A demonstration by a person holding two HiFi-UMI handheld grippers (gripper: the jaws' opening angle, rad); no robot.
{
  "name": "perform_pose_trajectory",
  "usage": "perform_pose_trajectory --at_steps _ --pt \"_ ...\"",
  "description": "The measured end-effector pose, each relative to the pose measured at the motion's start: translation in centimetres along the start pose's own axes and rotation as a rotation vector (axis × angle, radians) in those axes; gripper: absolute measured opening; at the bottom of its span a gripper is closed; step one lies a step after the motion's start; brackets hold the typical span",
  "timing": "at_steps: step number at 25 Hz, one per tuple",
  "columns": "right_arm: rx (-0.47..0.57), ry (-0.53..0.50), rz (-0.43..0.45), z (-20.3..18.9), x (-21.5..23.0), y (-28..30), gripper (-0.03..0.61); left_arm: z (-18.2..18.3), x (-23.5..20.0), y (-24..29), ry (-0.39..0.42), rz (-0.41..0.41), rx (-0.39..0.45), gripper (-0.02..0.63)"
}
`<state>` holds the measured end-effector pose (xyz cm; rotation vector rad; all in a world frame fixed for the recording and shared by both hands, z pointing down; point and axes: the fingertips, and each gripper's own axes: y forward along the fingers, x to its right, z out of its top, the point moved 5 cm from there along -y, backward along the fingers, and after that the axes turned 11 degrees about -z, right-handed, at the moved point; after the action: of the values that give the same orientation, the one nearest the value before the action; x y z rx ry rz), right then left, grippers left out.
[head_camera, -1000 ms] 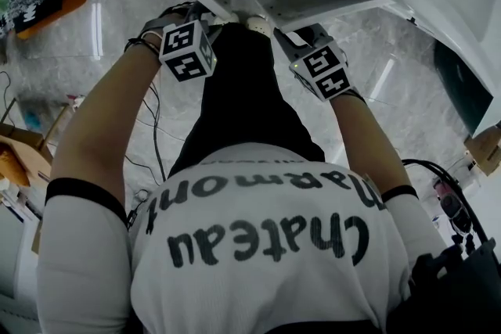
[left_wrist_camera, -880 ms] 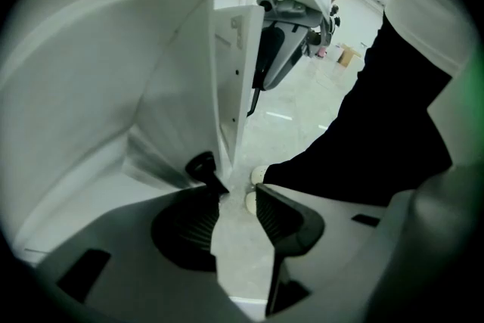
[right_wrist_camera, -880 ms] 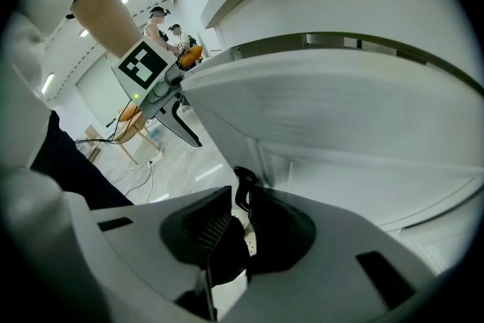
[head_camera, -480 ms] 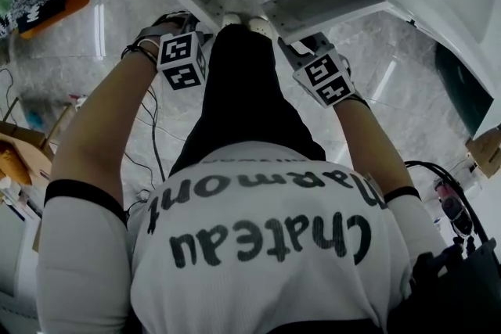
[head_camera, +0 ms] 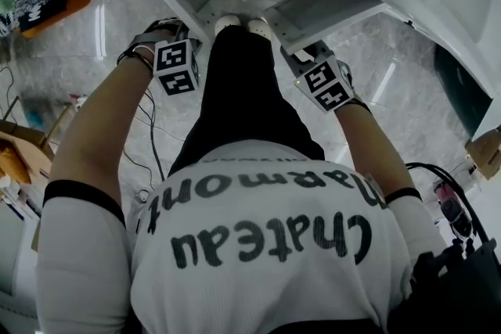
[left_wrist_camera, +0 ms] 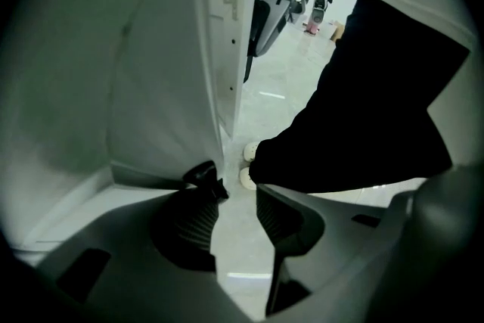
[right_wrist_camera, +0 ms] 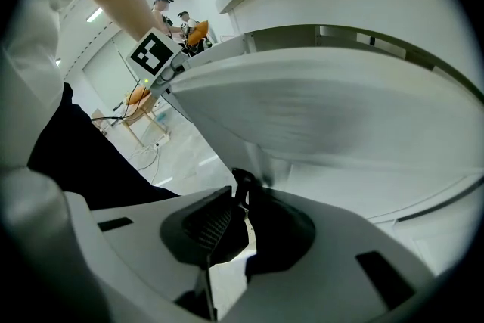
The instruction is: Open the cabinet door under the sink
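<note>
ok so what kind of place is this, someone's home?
Probably not a home: more like a big recording hall. White cabinet doors, a glossy stone-look floor with loose cables on it, other people and strip lights far behind.

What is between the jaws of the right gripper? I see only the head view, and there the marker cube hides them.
Observer: In the right gripper view, the right gripper is nearly closed on a small dark handle at the edge of the right door.
Operator: And is the left gripper closed in the same way?
Observer: No. In the left gripper view its jaws stand apart, with bare floor showing between them. The left door's dark handle sits only at the tip of one jaw.
</note>
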<state>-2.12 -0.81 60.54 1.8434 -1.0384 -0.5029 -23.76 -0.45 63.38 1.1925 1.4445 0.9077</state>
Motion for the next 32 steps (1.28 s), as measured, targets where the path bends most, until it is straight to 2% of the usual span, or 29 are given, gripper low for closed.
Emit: perform_pose_trajectory --at_steps 8,15,23,32 --pt "-0.029 -0.021 0.001 -1.8 0.0 -0.8 0.055 -1.0 0.8 0.1 0.004 -0.009 -0.043 0.137" --pt "-0.044 -0.046 0.005 -2.8 0.1 -1.5 0.055 -1.6 1.1 0.1 0.04 -0.004 -0.07 0.137" --pt "-0.048 -0.063 -0.011 -3.4 0.1 -1.8 0.054 -2.6 2.0 -0.3 0.046 -0.01 -0.058 0.137" --pt "-0.066 -0.081 -0.03 -3.9 -0.2 -1.9 0.054 -4.8 2.6 -0.5 0.137 -0.003 -0.098 0.137"
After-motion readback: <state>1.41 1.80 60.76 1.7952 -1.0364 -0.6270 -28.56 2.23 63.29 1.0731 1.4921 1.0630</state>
